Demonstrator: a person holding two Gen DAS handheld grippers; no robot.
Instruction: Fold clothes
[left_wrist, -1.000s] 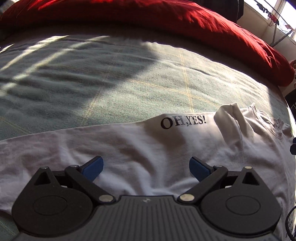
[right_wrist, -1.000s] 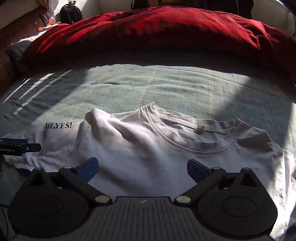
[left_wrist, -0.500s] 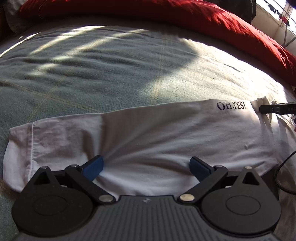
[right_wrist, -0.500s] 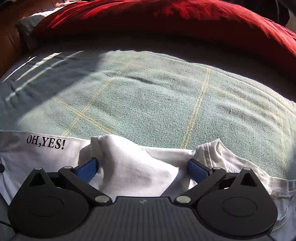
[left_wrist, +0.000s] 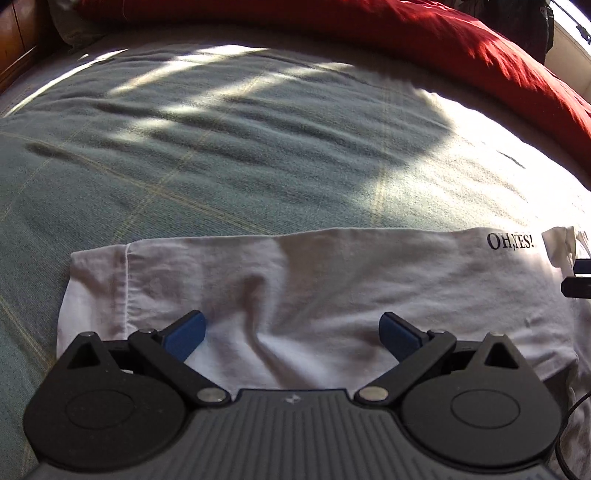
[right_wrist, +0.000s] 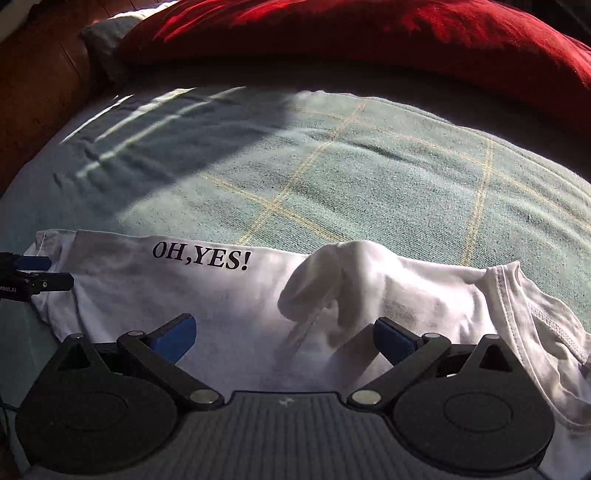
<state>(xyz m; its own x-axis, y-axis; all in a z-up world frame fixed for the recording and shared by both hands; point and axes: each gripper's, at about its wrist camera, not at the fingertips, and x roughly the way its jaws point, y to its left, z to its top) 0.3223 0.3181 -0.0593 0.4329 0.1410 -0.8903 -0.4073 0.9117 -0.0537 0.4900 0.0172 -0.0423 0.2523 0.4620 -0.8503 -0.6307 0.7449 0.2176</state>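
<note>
1. White T-shirt (left_wrist: 332, 288): near edge hidden behind the left gripper (left_wrist: 291, 336) body; right end cut off by the frame.
2. Neckline (right_wrist: 546, 314): cut off at the right edge.
3. Red duvet (right_wrist: 369, 37): top cropped in both views.

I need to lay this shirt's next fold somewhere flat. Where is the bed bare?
The green blanket lies bare between the white T-shirt and the red duvet. The near edge is crowded: the shirt lies under both open grippers, left and right.
</note>
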